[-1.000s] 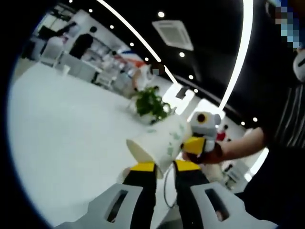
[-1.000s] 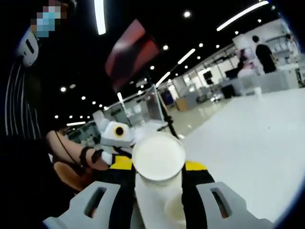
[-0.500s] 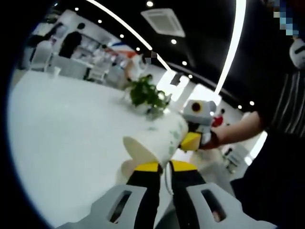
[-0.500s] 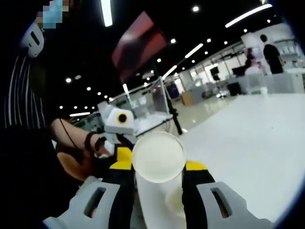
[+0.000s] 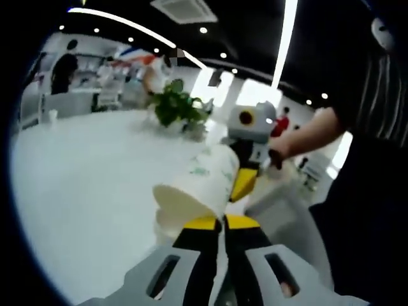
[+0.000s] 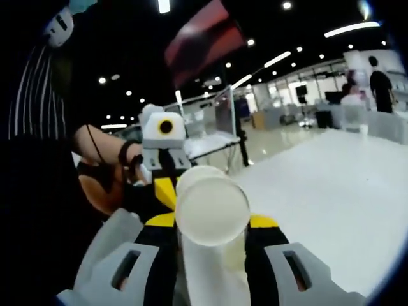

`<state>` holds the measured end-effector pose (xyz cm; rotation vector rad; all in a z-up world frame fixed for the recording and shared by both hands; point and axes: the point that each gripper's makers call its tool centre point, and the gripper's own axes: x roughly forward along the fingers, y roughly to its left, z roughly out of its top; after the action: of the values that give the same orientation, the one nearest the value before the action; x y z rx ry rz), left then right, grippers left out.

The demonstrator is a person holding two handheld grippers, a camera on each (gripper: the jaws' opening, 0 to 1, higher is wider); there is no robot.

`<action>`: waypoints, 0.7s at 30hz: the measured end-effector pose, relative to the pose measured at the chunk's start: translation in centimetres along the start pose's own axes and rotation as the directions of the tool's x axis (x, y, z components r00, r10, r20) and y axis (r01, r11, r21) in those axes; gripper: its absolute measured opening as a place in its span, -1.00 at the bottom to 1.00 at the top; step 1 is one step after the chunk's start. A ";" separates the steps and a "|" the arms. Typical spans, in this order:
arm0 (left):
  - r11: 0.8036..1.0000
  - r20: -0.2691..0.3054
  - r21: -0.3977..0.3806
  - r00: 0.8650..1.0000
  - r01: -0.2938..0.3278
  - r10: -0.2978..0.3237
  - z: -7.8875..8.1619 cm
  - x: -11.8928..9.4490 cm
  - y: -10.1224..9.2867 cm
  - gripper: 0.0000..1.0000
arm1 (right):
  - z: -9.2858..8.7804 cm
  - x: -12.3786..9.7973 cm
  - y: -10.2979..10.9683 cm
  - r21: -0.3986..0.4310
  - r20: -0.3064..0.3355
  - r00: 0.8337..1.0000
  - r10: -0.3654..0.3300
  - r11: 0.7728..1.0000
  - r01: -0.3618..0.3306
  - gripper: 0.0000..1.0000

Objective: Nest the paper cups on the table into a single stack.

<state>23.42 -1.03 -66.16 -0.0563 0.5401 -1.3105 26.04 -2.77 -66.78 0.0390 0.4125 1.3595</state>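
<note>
Nesting under way, not seated: right gripper (image 6: 211, 224) closed on a paper cup (image 6: 212, 210) held base-forward between its jaws, left gripper (image 5: 215, 223) pinching the rim of a second cup (image 5: 199, 186) just ahead, both above the table (image 5: 83, 185).

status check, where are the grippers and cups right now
Left gripper shut on a cup rim. Right gripper shut on paper cup. Cups held in the air, meeting. White table below.

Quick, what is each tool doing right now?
Left tool: shut on the rim of a paper cup.
Right tool: shut on a paper cup.
</note>
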 end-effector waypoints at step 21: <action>0.990 -0.259 0.132 0.966 0.041 -0.005 -0.1 -0.2 -0.2 -1.00 | -2.2 0.5 0.5 -0.100 -0.074 0.997 -0.014 0.995 0.006 -0.12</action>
<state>23.18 -0.87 -66.08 0.2253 0.6712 -1.3835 24.94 -2.60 -68.84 -0.0962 0.4060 1.3731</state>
